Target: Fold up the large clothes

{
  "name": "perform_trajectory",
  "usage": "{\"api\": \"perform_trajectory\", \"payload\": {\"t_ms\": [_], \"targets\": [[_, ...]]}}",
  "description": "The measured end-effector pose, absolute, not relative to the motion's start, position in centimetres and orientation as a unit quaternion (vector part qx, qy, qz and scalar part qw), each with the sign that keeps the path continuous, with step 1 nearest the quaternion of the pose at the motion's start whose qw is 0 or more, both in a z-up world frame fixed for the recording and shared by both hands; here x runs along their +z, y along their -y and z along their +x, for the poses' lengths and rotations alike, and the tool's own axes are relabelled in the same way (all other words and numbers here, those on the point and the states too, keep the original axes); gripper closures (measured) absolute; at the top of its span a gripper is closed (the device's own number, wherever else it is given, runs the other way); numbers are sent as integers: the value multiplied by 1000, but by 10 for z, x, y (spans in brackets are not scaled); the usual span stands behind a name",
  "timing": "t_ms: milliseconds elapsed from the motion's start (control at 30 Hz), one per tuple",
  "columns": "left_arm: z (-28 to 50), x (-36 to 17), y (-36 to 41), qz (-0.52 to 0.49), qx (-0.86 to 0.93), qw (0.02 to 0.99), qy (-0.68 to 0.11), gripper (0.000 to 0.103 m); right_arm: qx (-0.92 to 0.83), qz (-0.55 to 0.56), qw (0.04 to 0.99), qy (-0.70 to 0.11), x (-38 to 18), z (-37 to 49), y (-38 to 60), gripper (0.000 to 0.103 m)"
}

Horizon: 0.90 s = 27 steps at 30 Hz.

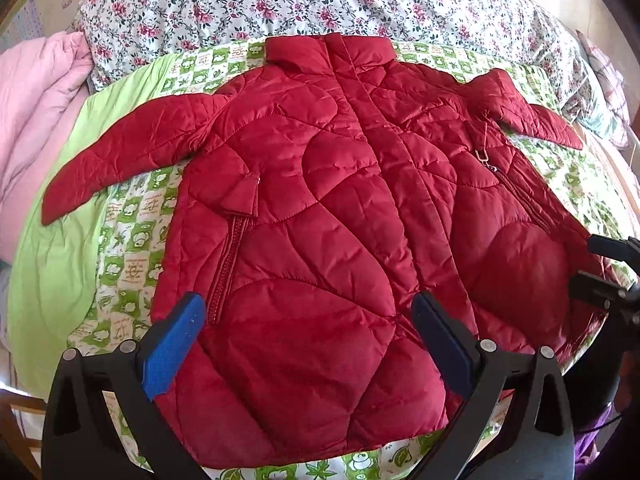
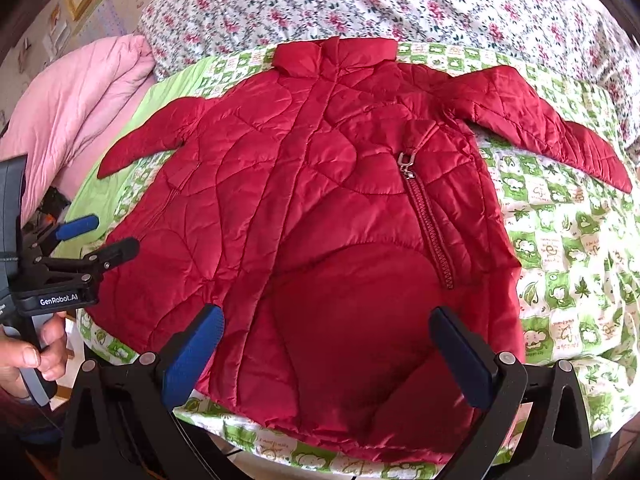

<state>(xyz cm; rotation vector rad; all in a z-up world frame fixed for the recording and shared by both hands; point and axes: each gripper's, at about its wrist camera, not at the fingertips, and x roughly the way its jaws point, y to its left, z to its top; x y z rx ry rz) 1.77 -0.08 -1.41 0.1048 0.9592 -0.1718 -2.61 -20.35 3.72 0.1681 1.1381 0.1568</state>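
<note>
A red quilted jacket (image 1: 328,208) lies flat and front-up on the bed, collar away from me, both sleeves spread out to the sides; it also shows in the right wrist view (image 2: 320,208). My left gripper (image 1: 308,344) is open and empty, hovering over the jacket's hem on its left half. My right gripper (image 2: 328,356) is open and empty over the hem on its right half. The right gripper shows at the right edge of the left wrist view (image 1: 600,268), and the left gripper shows at the left edge of the right wrist view (image 2: 96,236).
A green-and-white patterned sheet (image 1: 132,216) covers the bed under the jacket. A floral quilt (image 1: 280,4) is bunched along the far side. A pink blanket (image 1: 36,96) lies at the left. The bed's near edge runs just below the hem.
</note>
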Motion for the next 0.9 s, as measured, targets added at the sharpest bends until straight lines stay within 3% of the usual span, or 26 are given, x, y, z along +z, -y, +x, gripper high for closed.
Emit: {"api": "perform_trajectory", "payload": {"t_ms": [267,667,800,900], "targets": [[35,-19,0,48,-79,879,-468,0,42,159,842,-514,30,-12,262,0],[81,-20,8,52,-100,877,-467,0,-79,274,854,-435,25,29,426,0],[103,-18,4,43,-86,882,-462,0,-130,310,844,-418,12,53,496,3],[120,-16,3,38,-82,884,-458,0,-170,317,834,-419,-3,68,532,12]]}}
